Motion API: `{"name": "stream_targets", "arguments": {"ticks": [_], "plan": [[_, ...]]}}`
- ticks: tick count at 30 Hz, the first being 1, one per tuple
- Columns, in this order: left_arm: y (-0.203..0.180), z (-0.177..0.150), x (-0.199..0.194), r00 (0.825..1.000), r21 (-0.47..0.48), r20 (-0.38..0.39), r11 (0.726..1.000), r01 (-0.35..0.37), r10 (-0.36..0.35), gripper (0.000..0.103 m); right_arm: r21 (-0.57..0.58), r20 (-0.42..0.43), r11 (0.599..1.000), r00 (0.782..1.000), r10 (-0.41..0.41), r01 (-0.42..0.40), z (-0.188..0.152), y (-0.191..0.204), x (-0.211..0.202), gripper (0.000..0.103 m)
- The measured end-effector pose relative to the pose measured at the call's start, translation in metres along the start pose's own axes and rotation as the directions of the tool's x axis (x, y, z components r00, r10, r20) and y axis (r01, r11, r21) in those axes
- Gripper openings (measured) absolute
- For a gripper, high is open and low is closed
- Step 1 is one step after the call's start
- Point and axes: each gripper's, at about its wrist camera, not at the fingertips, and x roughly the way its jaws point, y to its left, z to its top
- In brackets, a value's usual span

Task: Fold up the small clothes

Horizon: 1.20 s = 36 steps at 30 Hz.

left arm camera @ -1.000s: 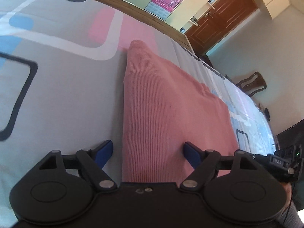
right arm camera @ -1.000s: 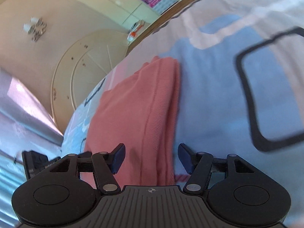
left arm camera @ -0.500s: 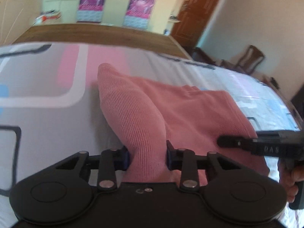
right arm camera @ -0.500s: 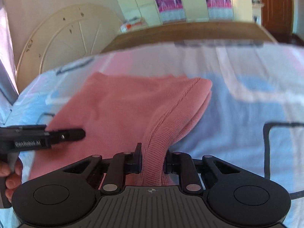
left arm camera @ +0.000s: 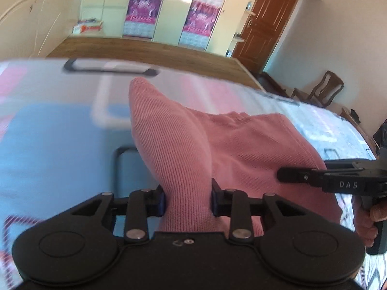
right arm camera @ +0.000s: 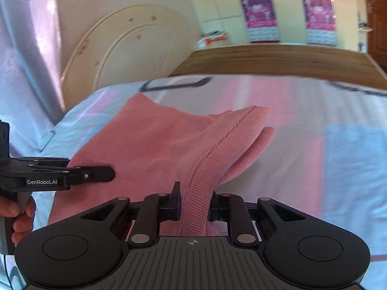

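A pink ribbed knit garment (left arm camera: 241, 145) lies partly folded on the bed, its near edge raised off the sheet. My left gripper (left arm camera: 188, 199) is shut on one bunched corner of that edge. My right gripper (right arm camera: 194, 201) is shut on the other corner, where a ribbed hem (right arm camera: 196, 191) runs up between the pads. The garment (right arm camera: 150, 140) drapes from both grips back to the far fold. Each gripper shows in the other's view: the right one (left arm camera: 280, 176) at the right edge, the left one (right arm camera: 112, 172) at the left edge, each with a hand on its handle.
The bed sheet (left arm camera: 60, 133) has blue, pink and grey blocks with dark outlines. A wooden footboard (left arm camera: 150, 48) runs behind it, a cream headboard (right arm camera: 125, 48) to the left. A brown door (left arm camera: 266, 24) and a wooden chair (left arm camera: 324, 89) stand at the right.
Both grippers closed on the garment's near edge and lifted it. They then carried it away across the bed; the sheet pattern has shifted beneath, and both views levelled out.
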Motion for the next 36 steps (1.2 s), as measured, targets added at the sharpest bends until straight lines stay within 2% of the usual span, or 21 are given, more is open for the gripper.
{"name": "stream_targets", "arguments": {"ticks": [2,3,5,6,7,9,11,13,14,15,18,20,21,23,24,25,26,27,30,32,36], "plan": [[0.023,-0.013,-0.006,1.000,-0.037,-0.008,0.999,0.002,-0.002,0.033,-0.011,-0.032,1.000,0.999,0.021,-0.021,-0.005,0.016,0.019,0.018],[0.036,-0.020,-0.004,1.000,-0.048,-0.025,0.999,0.001,-0.002,0.039,-0.016,-0.052,1.000,0.998,0.024,-0.025,-0.009,0.021,0.028,0.018],[0.051,-0.033,0.005,0.996,-0.049,-0.056,0.997,-0.065,0.063,0.068,-0.009,-0.101,1.000,0.995,0.003,-0.004,-0.016,0.021,0.052,0.018],[0.059,-0.041,0.005,0.994,-0.073,-0.036,0.992,-0.104,0.101,0.086,-0.001,-0.127,1.000,0.991,-0.027,0.027,-0.020,0.017,0.063,0.018],[0.066,-0.046,0.004,0.997,-0.100,-0.011,0.992,-0.080,0.079,0.080,0.027,-0.148,0.999,0.989,-0.028,0.033,-0.024,0.011,0.071,0.018],[0.074,-0.054,0.006,1.000,-0.170,0.008,0.985,-0.028,0.030,0.078,0.084,-0.137,0.996,0.991,0.002,0.009,-0.029,-0.001,0.073,0.018],[0.079,-0.056,0.005,0.999,-0.178,0.025,0.984,-0.028,0.033,0.077,0.099,-0.140,0.995,0.990,0.006,0.008,-0.027,0.000,0.074,0.019],[0.081,-0.056,-0.002,0.999,-0.188,0.033,0.982,-0.005,0.011,0.056,0.106,-0.145,0.994,0.989,0.003,0.012,-0.023,-0.001,0.073,0.024],[0.080,-0.054,-0.009,0.999,-0.195,0.047,0.981,0.009,0.000,0.050,0.112,-0.139,0.993,0.990,-0.012,0.027,-0.021,-0.002,0.068,0.028],[0.077,-0.054,-0.018,0.997,-0.193,0.069,0.981,-0.006,0.019,0.046,0.111,-0.127,0.992,0.991,-0.040,0.055,-0.019,-0.003,0.060,0.035],[0.067,-0.045,-0.041,0.992,-0.142,0.123,0.990,-0.004,0.022,0.031,0.021,-0.024,0.990,0.990,-0.140,0.141,-0.012,0.011,0.017,0.035],[0.057,-0.040,-0.044,0.993,-0.095,0.121,0.995,0.023,-0.011,0.025,-0.047,0.011,0.990,0.991,-0.130,0.130,-0.007,0.024,0.005,0.033],[0.049,-0.038,-0.040,0.995,-0.049,0.097,0.998,0.024,-0.019,0.021,-0.080,0.008,0.990,0.994,-0.113,0.113,-0.006,0.032,0.006,0.028],[0.033,-0.042,-0.027,0.999,0.022,0.041,1.000,0.015,-0.016,0.019,-0.171,-0.034,0.980,0.994,-0.109,0.101,-0.011,0.048,0.017,0.020],[0.028,-0.047,-0.016,1.000,0.039,0.009,0.999,0.008,-0.008,0.019,-0.206,-0.060,0.972,0.990,-0.125,0.110,-0.016,0.053,0.026,0.012],[0.027,-0.050,-0.009,1.000,0.043,-0.010,0.999,0.002,-0.001,0.019,-0.242,-0.095,0.961,0.982,-0.163,0.136,-0.023,0.055,0.038,0.003],[0.025,-0.053,-0.003,1.000,0.048,-0.006,0.999,-0.008,0.008,0.019,-0.271,-0.120,0.944,0.967,-0.227,0.188,-0.030,0.054,0.051,0.000],[0.022,-0.054,0.000,1.000,0.069,0.006,0.997,-0.020,0.020,0.020,-0.290,-0.120,0.928,0.953,-0.277,0.233,-0.036,0.051,0.059,0.000],[0.017,-0.057,-0.013,0.999,0.063,0.019,0.997,-0.036,0.035,0.018,-0.264,-0.089,0.928,0.951,-0.296,0.264,-0.038,0.050,0.059,0.000],[0.014,-0.064,-0.027,0.999,0.064,0.030,0.997,-0.034,0.032,0.017,-0.297,-0.045,0.905,0.943,-0.331,0.303,-0.039,0.060,0.043,0.000],[0.009,-0.088,-0.056,0.999,0.047,0.021,0.999,-0.025,0.024,0.015,-0.333,-0.027,0.917,0.970,-0.241,0.219,-0.054,0.084,0.009,0.000]]}}
